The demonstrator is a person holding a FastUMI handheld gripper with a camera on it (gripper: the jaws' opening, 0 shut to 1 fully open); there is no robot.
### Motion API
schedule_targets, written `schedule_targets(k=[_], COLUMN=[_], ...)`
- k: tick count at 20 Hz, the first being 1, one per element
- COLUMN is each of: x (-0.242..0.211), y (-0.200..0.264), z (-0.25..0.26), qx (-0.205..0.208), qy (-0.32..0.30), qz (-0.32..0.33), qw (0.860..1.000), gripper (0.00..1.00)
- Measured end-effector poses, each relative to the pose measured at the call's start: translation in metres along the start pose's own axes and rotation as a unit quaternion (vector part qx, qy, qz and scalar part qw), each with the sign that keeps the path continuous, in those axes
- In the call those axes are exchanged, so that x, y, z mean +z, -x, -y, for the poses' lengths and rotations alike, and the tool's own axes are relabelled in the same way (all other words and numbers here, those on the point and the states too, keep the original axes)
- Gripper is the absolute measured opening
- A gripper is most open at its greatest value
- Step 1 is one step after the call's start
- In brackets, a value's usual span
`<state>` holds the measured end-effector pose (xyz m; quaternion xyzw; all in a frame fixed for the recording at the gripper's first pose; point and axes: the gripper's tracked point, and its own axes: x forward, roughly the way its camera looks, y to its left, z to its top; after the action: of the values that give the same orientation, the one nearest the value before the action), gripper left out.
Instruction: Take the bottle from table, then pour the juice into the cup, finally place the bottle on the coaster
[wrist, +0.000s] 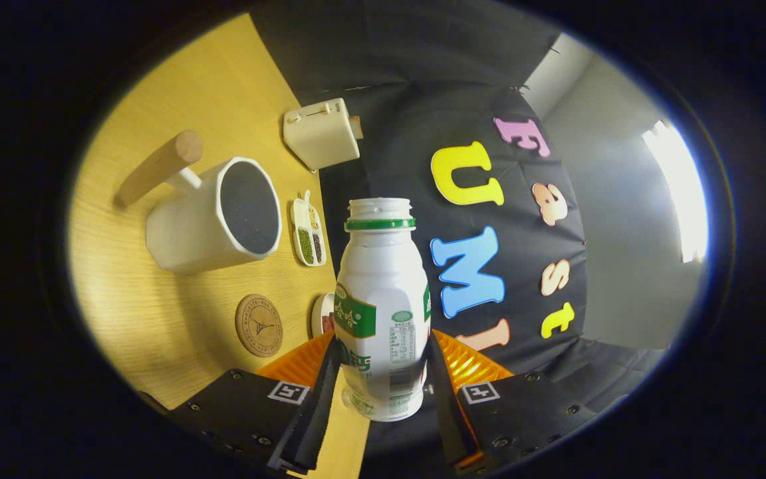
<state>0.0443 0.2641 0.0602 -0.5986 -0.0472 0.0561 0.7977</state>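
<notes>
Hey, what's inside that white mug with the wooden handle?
The white mug with the wooden handle shows a dark, shaded interior with no visible liquid, though the shade could hide some. The gripper is shut on the white plastic bottle, its cap off.

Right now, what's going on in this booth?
A hand-held gripper has its fingers shut on a white and green juice bottle, which sits between them with its cap off. The view is rolled, so the wooden table appears tilted. Beyond the fingers stand a white cup with a wooden handle, its mouth open, and a round coaster, which is bare. The bottle is not yet over the cup, so pouring looks like the next step.
</notes>
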Motion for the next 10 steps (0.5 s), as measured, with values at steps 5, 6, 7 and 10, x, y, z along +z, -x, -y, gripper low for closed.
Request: schedule_targets(k=[5, 6, 7, 10], x=[-0.001, -0.002, -0.001, 0.0], y=[0.0, -0.006, -0.005, -0.006], z=[0.004, 0.011, 0.014, 0.018], qx=[0.024, 0.027, 0.03, 0.045], qy=[-0.143, -0.167, -0.19, -0.26], qz=[0.001, 0.001, 0.002, 0.009], qw=[0.989, 0.986, 0.981, 0.965], gripper=[0.69, 0.68, 0.68, 0.68])
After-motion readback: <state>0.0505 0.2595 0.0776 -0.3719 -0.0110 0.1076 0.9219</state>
